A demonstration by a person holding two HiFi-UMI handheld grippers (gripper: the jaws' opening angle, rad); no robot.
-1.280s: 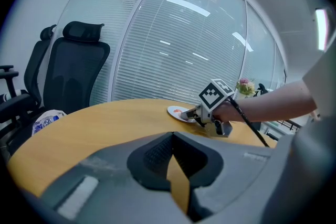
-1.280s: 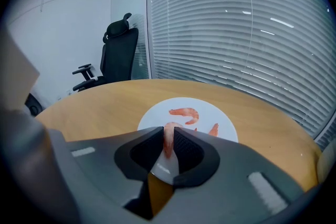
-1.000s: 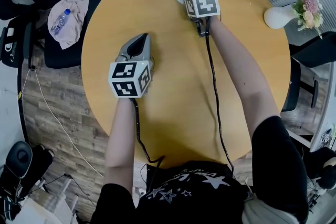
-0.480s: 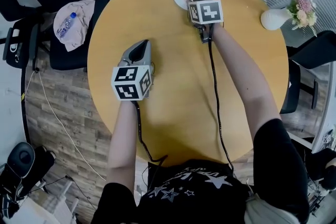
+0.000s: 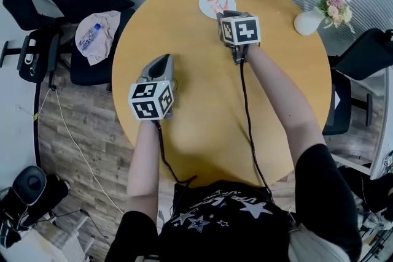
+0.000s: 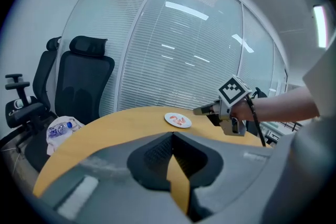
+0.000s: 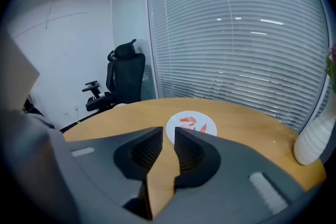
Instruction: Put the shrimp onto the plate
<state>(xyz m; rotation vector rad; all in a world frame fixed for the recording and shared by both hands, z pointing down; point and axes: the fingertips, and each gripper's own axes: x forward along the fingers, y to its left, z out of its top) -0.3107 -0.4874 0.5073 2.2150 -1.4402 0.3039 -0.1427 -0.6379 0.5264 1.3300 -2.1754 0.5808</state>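
Right gripper (image 5: 222, 12) is holding its jaws slightly apart with nothing between them; through the slit its own view is showing bare wood and the rim of the white plate (image 7: 207, 128). Left gripper (image 5: 164, 59) is hanging well back on the right gripper's left, its jaws pressing together at the tips and empty. Just ahead of the right gripper's tips the plate is lying on the table (image 5: 202, 126), carrying the orange shrimp (image 7: 189, 122), possibly two or three pieces, though they are too small to count. Only the right gripper view is showing the white vase (image 7: 314, 145) as standing off to its right. The left gripper view is catching the right gripper side-on, pointing at the plate without touching it. Compared with a second ago, the right gripper is standing farther back, leaving the whole plate uncovered in the head view.
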